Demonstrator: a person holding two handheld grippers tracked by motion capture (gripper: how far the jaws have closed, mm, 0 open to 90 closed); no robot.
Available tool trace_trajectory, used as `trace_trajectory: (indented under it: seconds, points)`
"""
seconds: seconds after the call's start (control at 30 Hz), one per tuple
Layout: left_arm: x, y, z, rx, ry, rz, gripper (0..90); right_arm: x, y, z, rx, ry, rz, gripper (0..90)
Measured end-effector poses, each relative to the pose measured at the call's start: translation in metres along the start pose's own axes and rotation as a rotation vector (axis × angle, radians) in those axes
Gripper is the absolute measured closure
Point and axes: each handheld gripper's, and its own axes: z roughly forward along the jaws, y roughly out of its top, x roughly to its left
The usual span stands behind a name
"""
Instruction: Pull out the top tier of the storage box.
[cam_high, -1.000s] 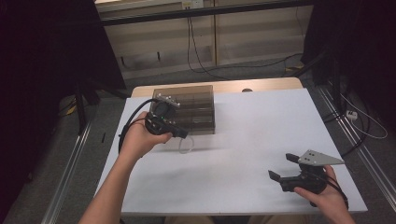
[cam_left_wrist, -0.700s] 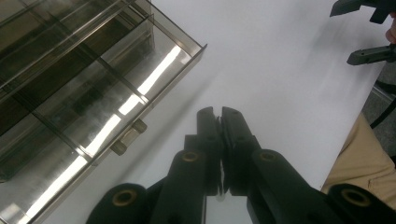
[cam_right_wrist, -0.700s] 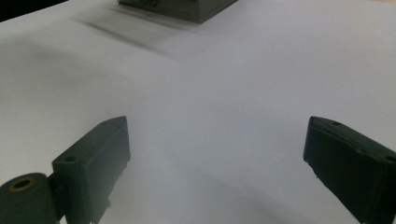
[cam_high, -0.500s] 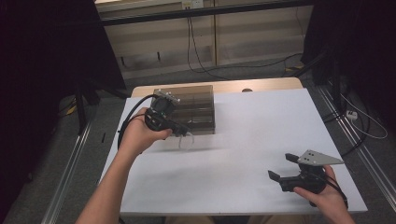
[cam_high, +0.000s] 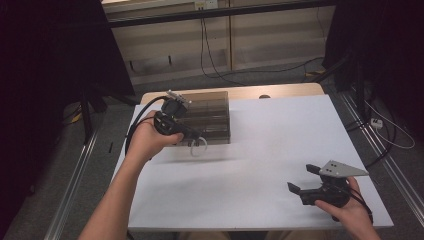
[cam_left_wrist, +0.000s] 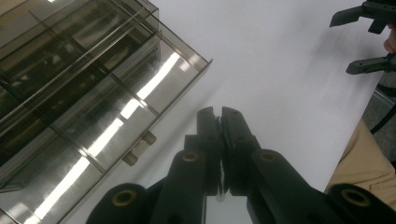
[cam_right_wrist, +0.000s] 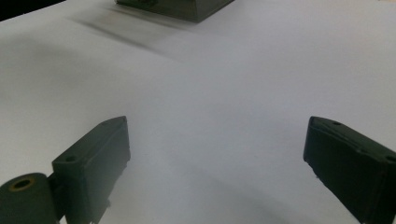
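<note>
right gripper (cam_high: 304, 181): lower right of high view, resting on the white counter (cam_high: 280, 150), jaws spread wide, nothing between them; idle.
left gripper (cam_high: 196, 141): left-centre of high view, jaws pressed together; seems clenched on a small clear ring (cam_high: 198, 148) hanging at the tips, though left gripper view shows the jaws closed with little visible between them.
organizer box (cam_high: 205, 116): smoky clear plastic, divided compartments, upper-left part of counter, just behind the left gripper; a small brass-looking knob (cam_left_wrist: 139, 148) on its near wall.
risk, slip: ring is thin and glossy, hold looks slight; could drop on the counter if the hand tilts.
risk, box shift: box looks light and unbraced; a nudge from the gripper could slide it.
risk, wrong cell: dividers sit close; release could land in a neighbouring compartment.
</note>
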Motion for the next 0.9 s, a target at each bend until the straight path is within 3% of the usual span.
trace_trajectory:
  seconds: [0.9]
  points:
    - [0.011,0.011,-0.006,-0.021,0.021,-0.002,87.5,0.0,0.0,-0.001,-0.001,0.002,-0.001,6.7]
